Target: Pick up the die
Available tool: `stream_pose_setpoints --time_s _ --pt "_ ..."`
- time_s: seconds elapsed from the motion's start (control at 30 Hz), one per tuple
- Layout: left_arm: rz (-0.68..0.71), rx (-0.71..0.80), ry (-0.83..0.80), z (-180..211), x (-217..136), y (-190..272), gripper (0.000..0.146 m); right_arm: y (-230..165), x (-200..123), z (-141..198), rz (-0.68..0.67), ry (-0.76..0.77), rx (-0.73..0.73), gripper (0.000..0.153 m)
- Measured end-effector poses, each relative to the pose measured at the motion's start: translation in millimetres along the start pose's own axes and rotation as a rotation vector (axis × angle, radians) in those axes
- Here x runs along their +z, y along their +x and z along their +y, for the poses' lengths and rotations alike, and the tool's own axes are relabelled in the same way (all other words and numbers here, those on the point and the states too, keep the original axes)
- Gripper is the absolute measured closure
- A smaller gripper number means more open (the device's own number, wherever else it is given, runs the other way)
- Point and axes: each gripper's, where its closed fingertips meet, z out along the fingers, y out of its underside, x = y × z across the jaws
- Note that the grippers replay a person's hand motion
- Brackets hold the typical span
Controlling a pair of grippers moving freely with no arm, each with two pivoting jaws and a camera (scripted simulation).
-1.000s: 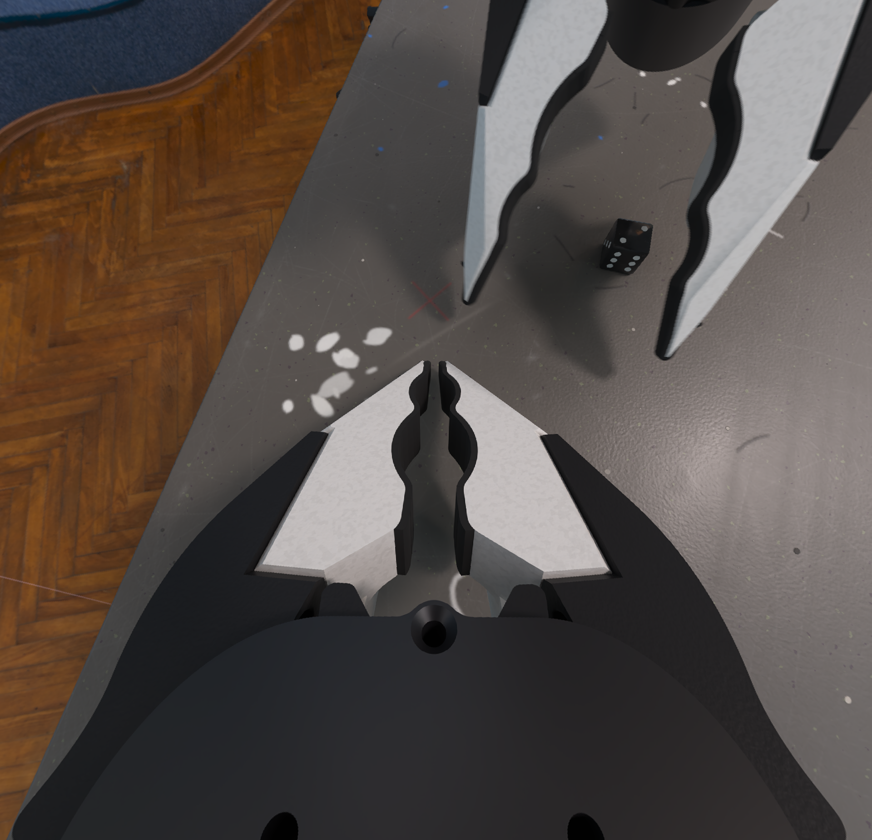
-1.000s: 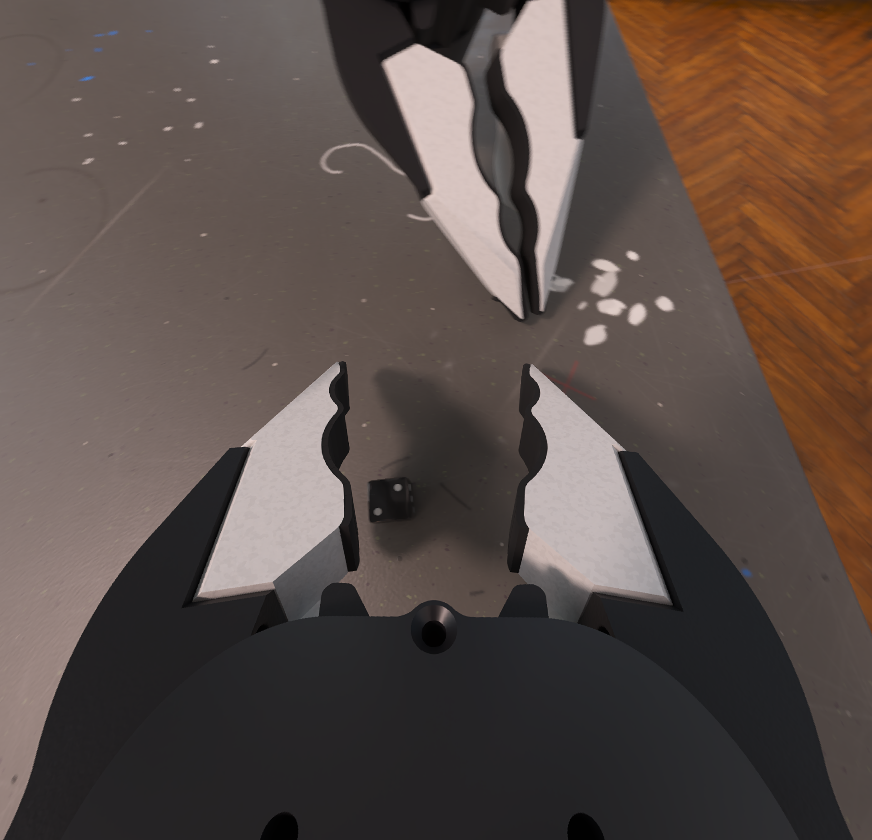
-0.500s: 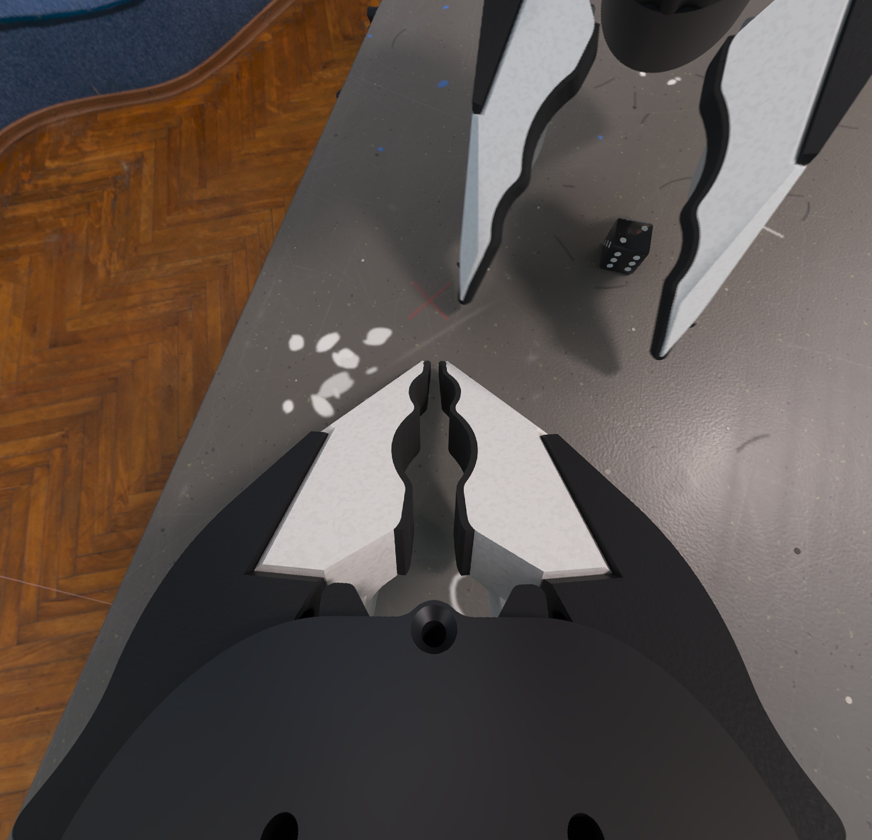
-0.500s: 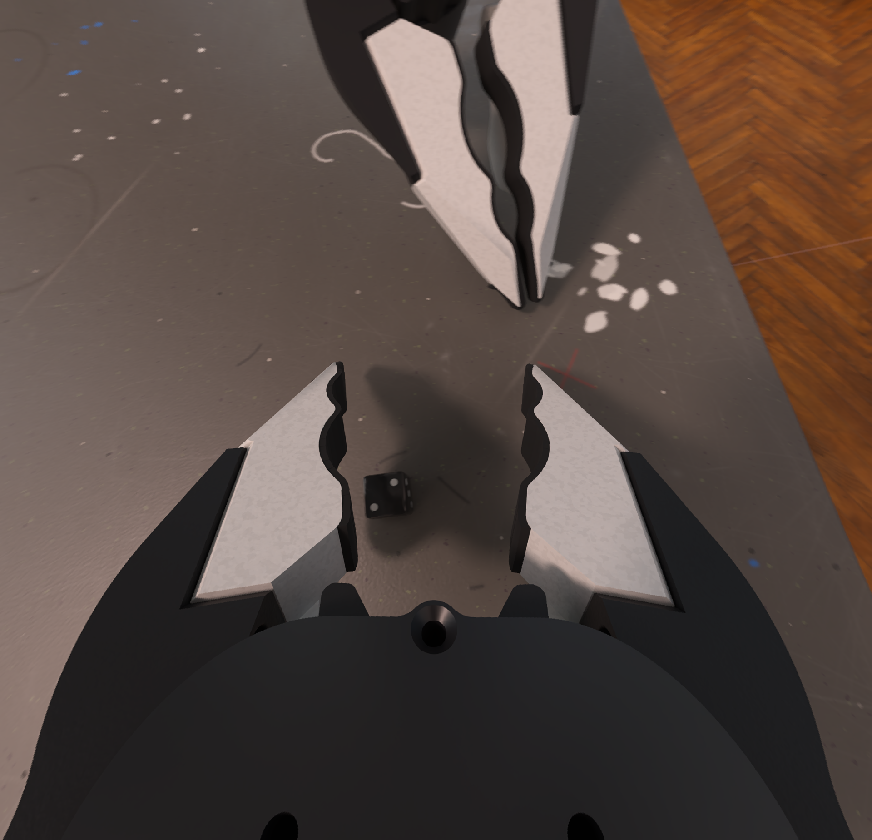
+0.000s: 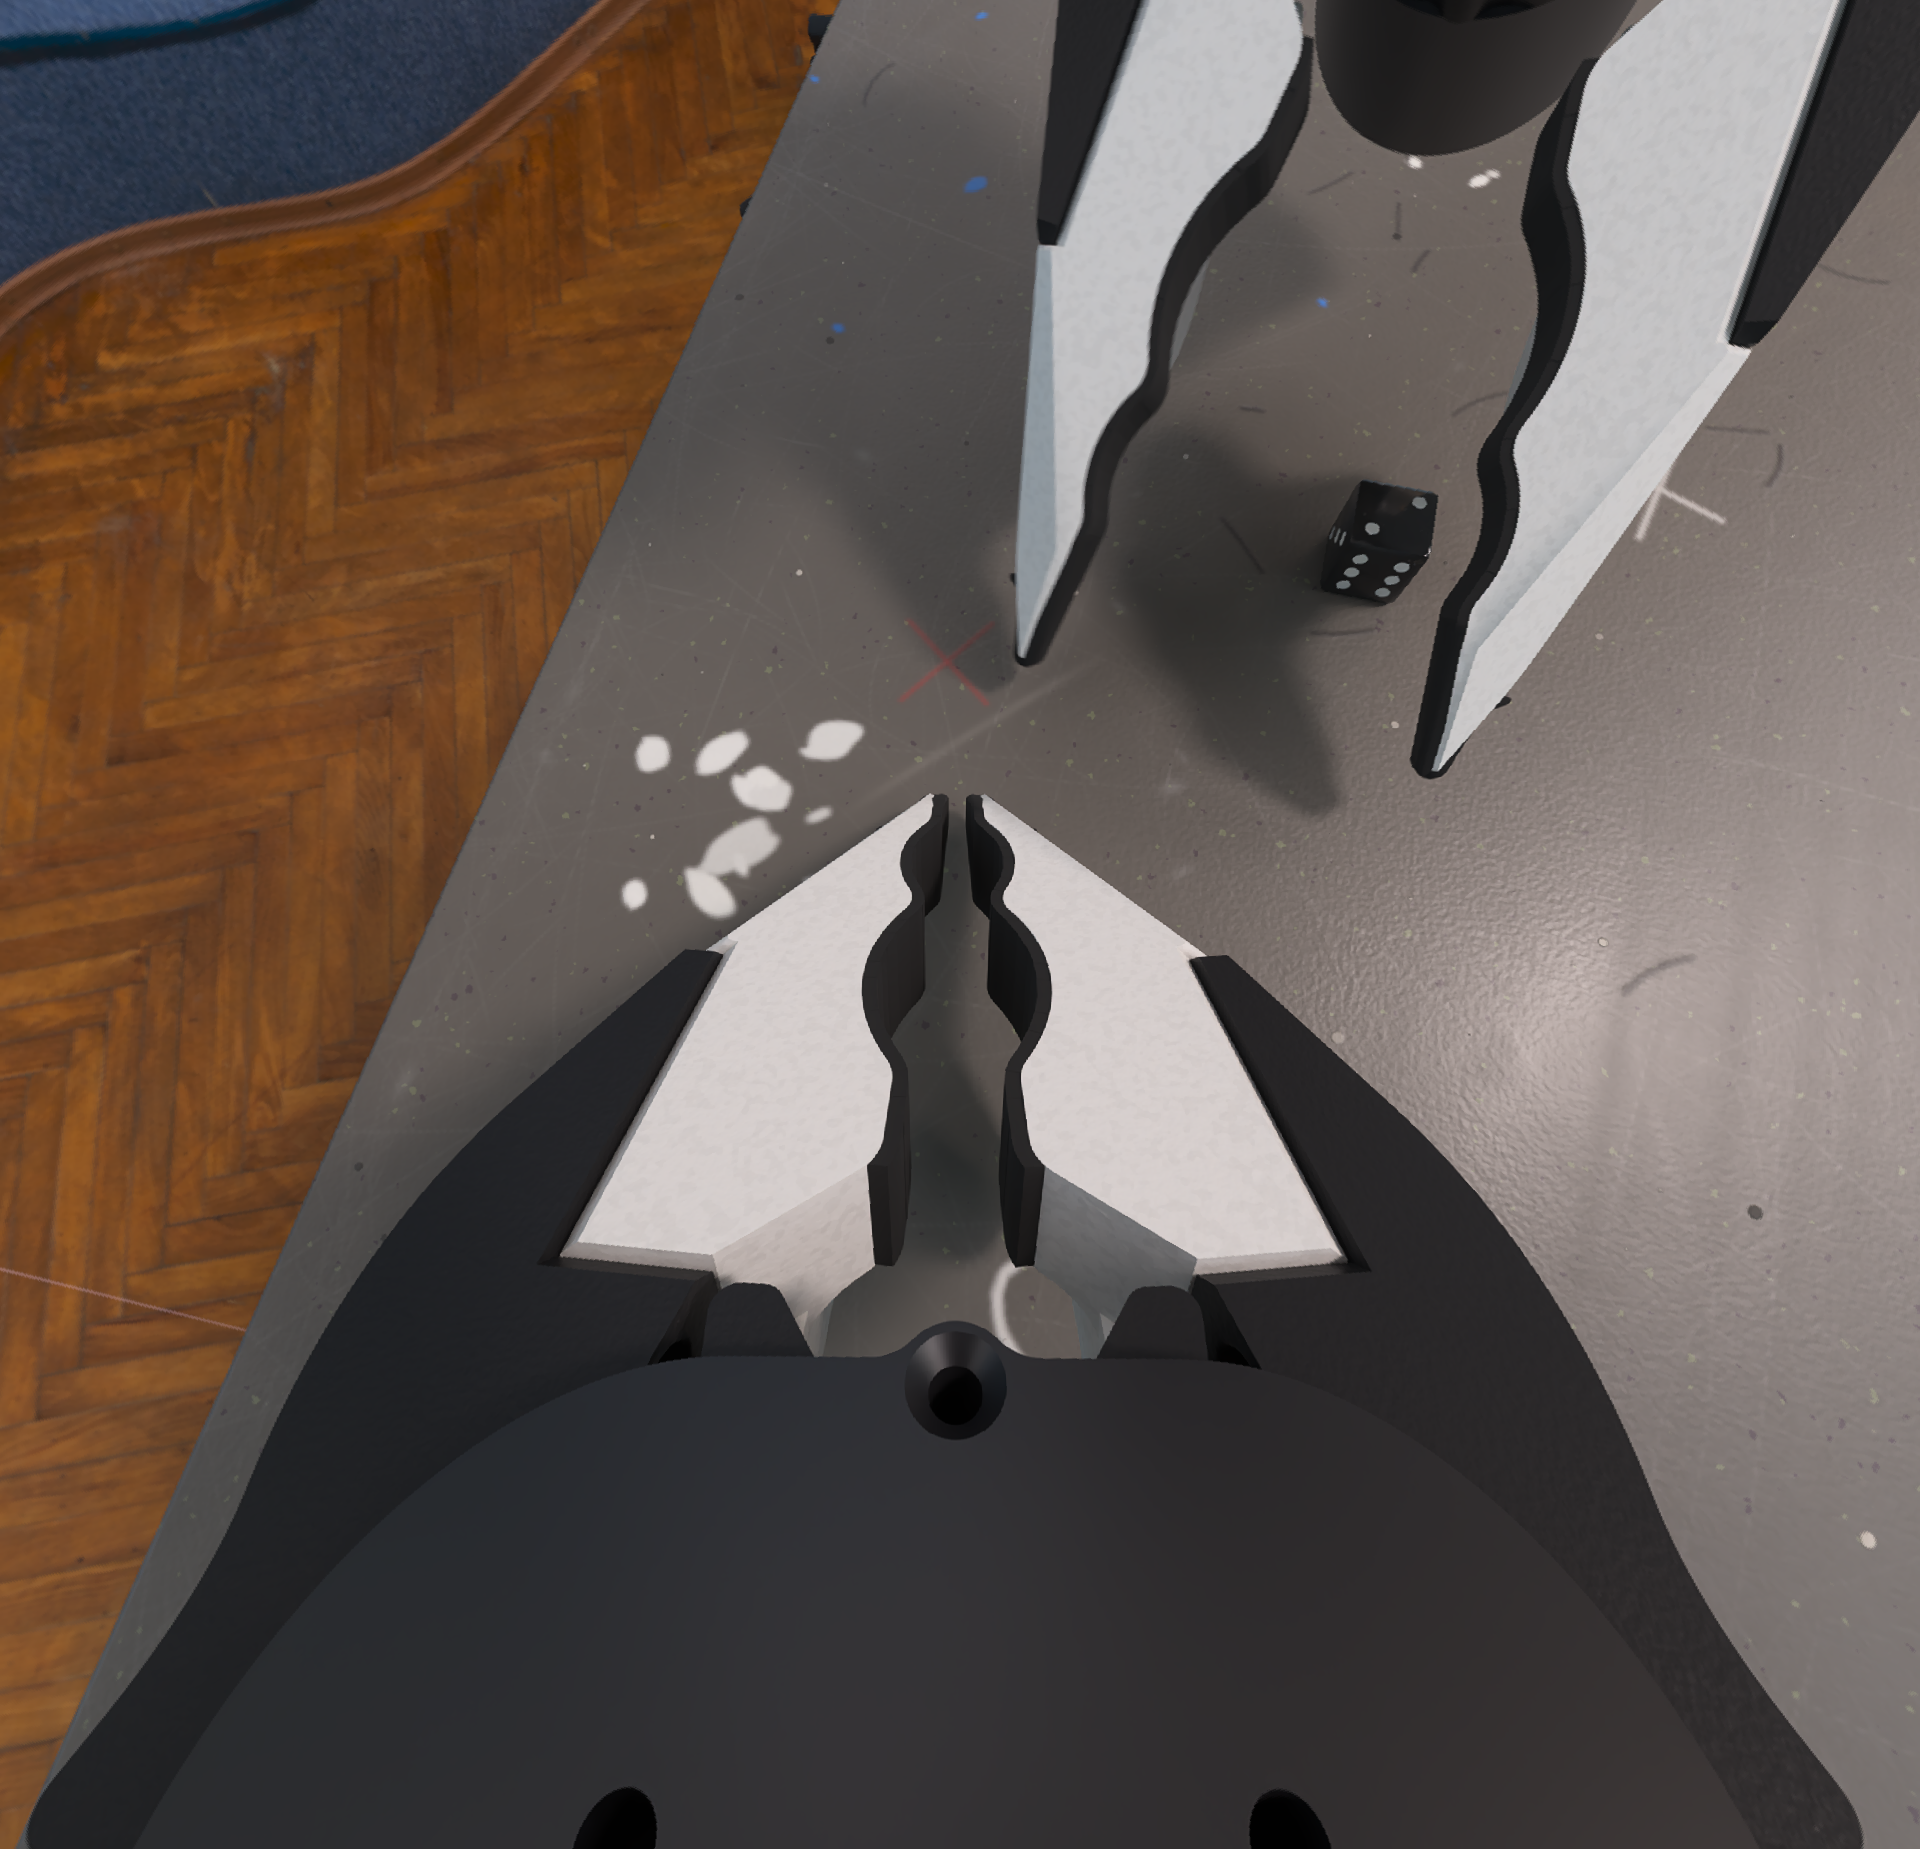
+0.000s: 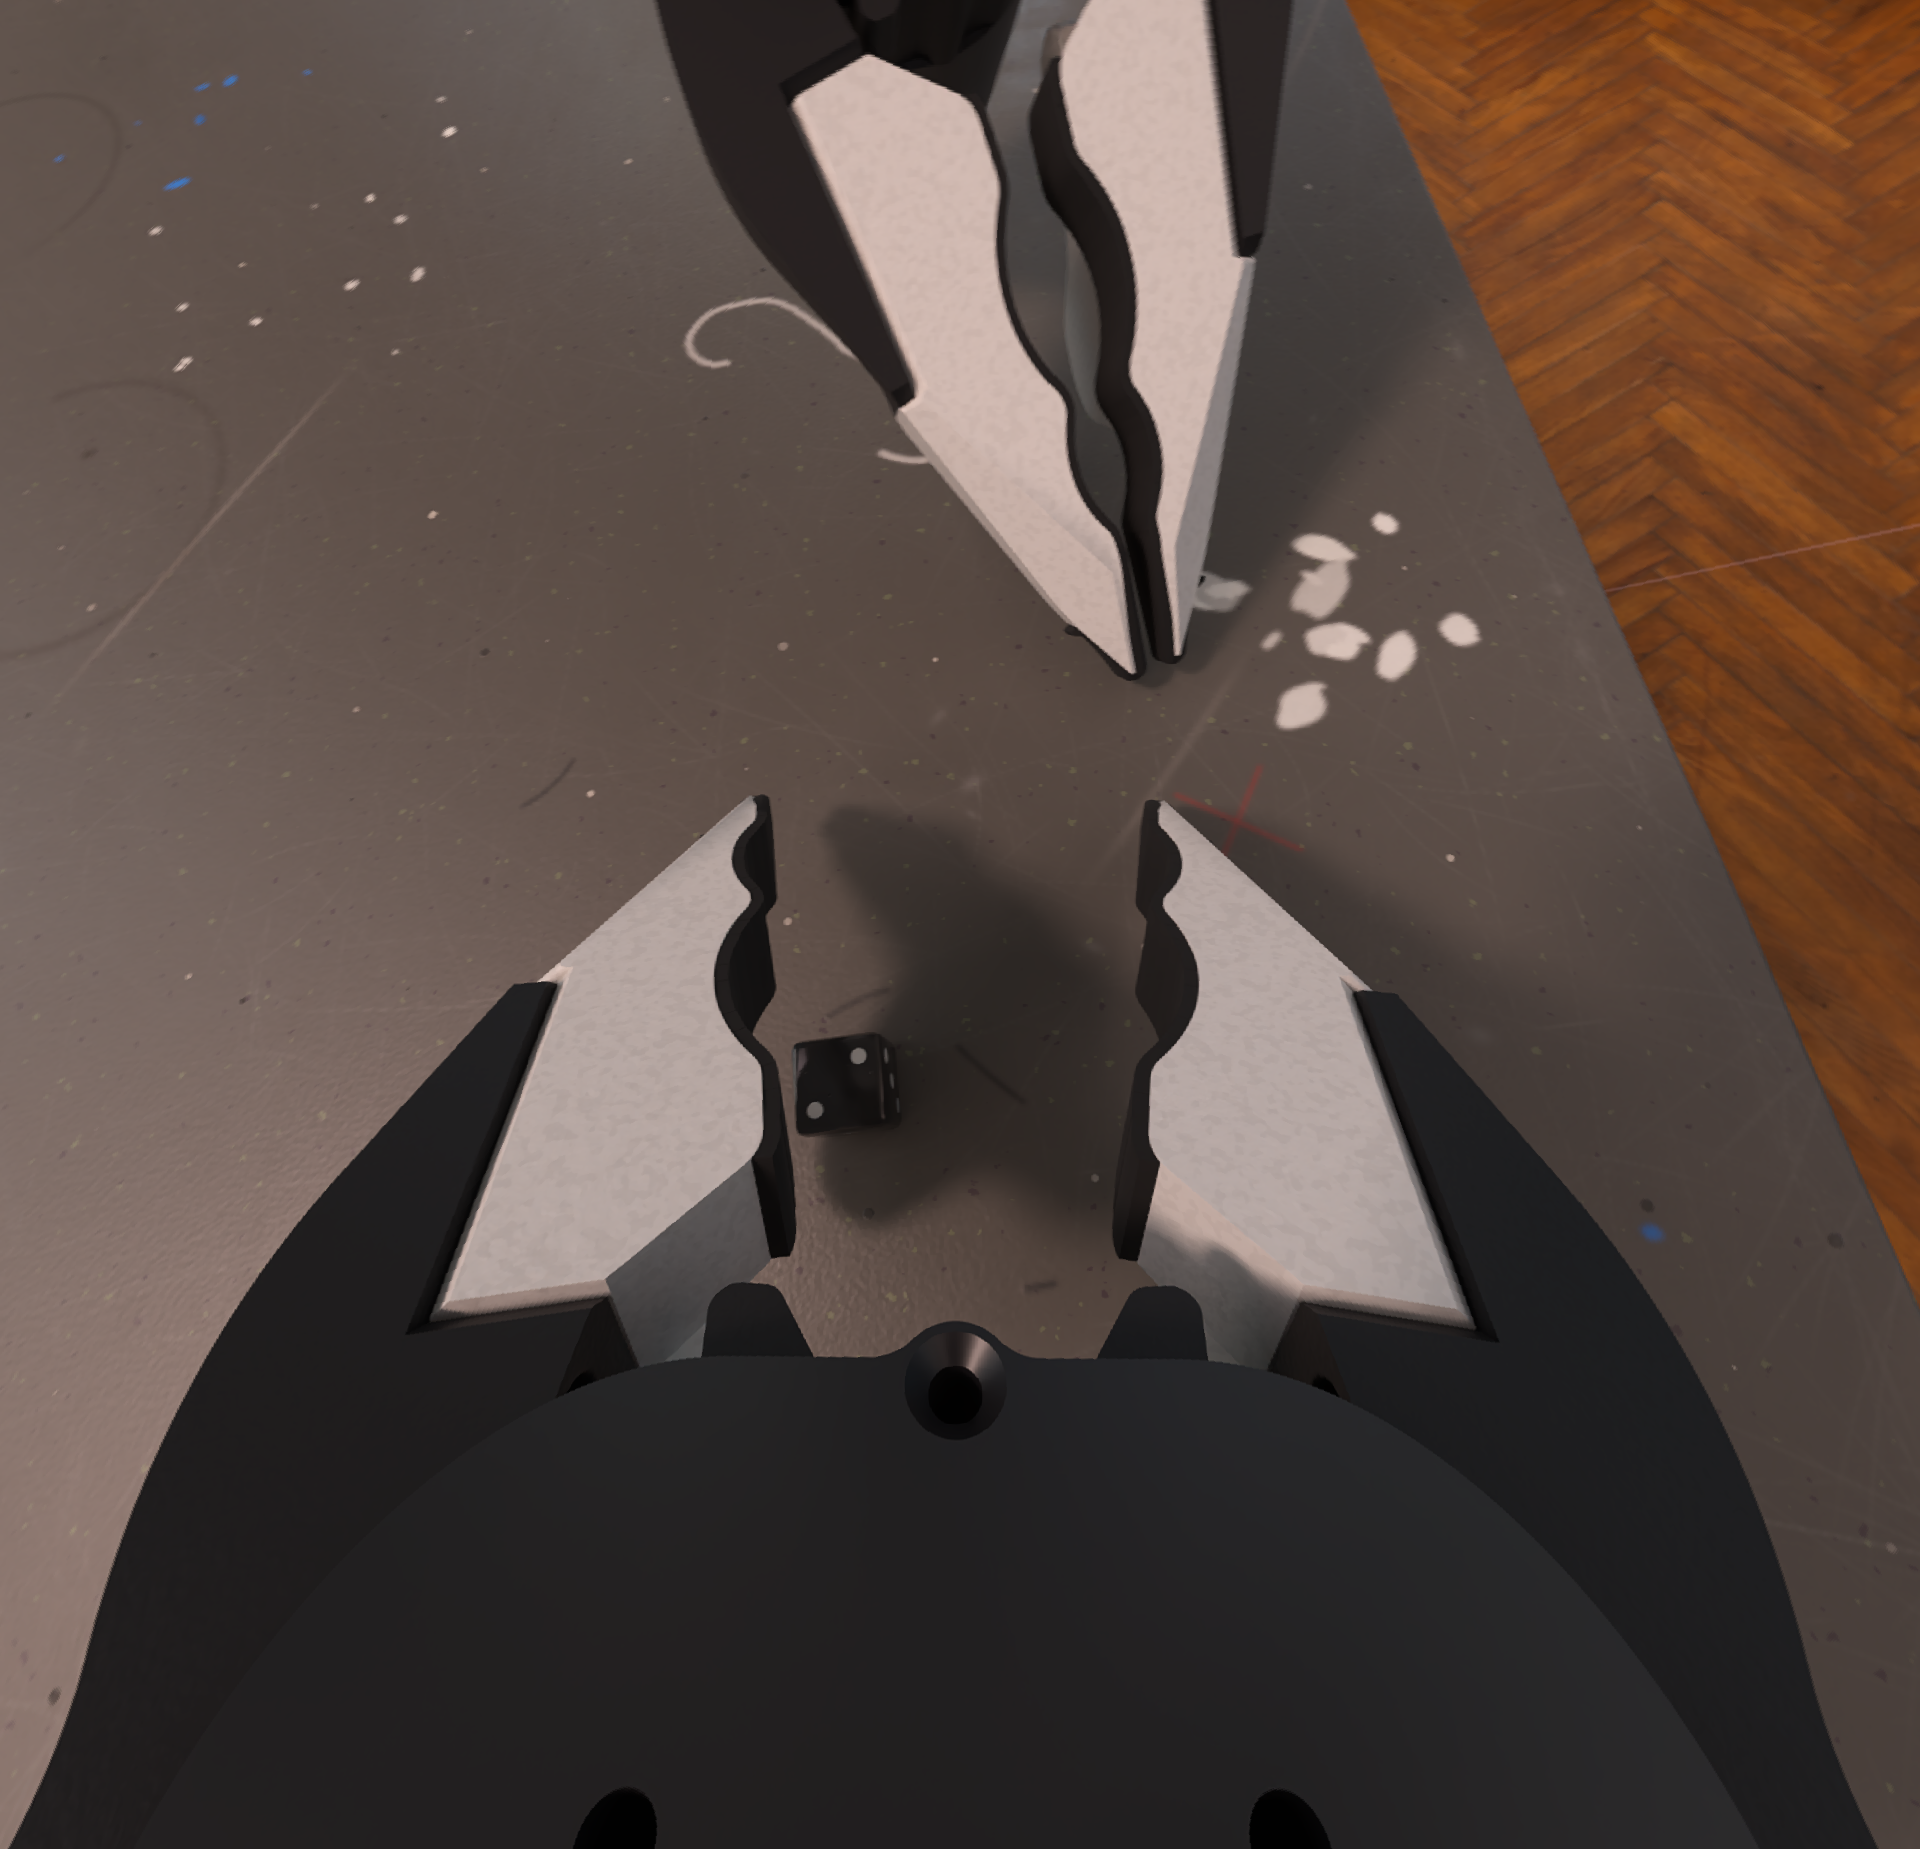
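A small black die (image 6: pixel 847 1084) with white pips lies on the grey table (image 6: pixel 312 864). It sits between the fingers of my right gripper (image 6: pixel 954 812), close to the left finger (image 6: pixel 665 1072) and apart from it. The right gripper is open and low over the table. In the left wrist view the die (image 5: pixel 1380 544) lies between the right gripper's two fingers (image 5: pixel 1231 713), nearer the one on the right of that view. My left gripper (image 5: pixel 954 807) is shut and empty, short of the die; it also shows in the right wrist view (image 6: pixel 1148 661).
The table's edge (image 5: pixel 665 428) runs close on the left of the left wrist view, with wooden parquet floor (image 5: pixel 260 656) and a blue rug (image 5: pixel 208 85) beyond. White paint spots (image 5: pixel 743 812) and a faint red cross (image 5: pixel 945 661) mark the table near the left gripper's tips.
The right gripper has edged forward and lower around the die, its tips now farther past it. The left gripper has not moved and stays shut.
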Motion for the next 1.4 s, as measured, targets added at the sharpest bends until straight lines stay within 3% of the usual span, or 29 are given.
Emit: stream_pose_setpoints --time_s 0.17,0.37,0.5,1.03,1.4 --pt "-0.001 0.006 0.001 0 0 1 0.143 2 -11 4 0.028 -0.031 -0.032 0.078" --pt "0.021 0.039 0.031 -1 -7 8 0.137 -25 -36 8 -0.097 0.005 -0.063 0.108" --pt "0.013 0.066 0.1 -9 -16 14 0.134 -31 -39 29 -0.093 -0.074 -0.145 0.109" --pt "0.013 0.041 0.212 -24 -24 11 0.135 -21 -33 35 -0.075 -0.085 -0.104 0.136" --pt "-0.034 -0.08 0.372 -40 -42 -9 0.137 -13 -66 -8 -0.046 0.197 -0.056 0.136"
